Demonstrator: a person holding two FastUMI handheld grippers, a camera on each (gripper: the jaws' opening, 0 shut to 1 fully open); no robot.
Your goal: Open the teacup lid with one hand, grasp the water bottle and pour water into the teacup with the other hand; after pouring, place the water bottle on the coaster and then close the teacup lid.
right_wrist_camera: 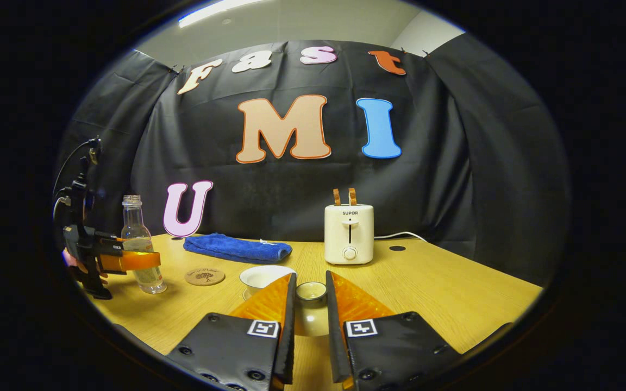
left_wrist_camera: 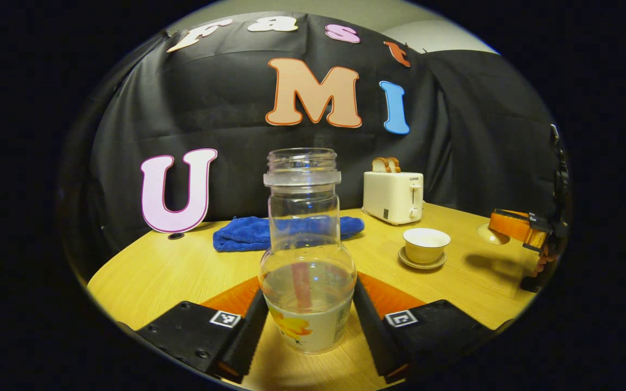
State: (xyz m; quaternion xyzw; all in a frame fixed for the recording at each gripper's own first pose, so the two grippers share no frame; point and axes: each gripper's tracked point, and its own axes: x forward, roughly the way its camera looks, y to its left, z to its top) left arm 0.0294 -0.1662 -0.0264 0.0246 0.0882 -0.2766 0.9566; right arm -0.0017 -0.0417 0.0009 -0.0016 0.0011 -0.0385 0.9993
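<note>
While the left gripper [left_wrist_camera: 308, 317] clamps both fingers on the lower body of the clear uncapped plastic water bottle [left_wrist_camera: 306, 255], which stands upright on the light wooden surface [left_wrist_camera: 171, 271], the right gripper [right_wrist_camera: 311, 317] is closed on the small round cream teacup lid [right_wrist_camera: 311, 293], held between its fingertips. Ahead-right of the left gripper sits the lidless cream ceramic teacup [left_wrist_camera: 426, 244] on its saucer, near the white toaster [left_wrist_camera: 393, 196], with the folded blue cloth [left_wrist_camera: 248, 232] behind the bottle. Left of the right gripper lies the round brown cork coaster [right_wrist_camera: 205, 276], just beside the bottle.
</note>
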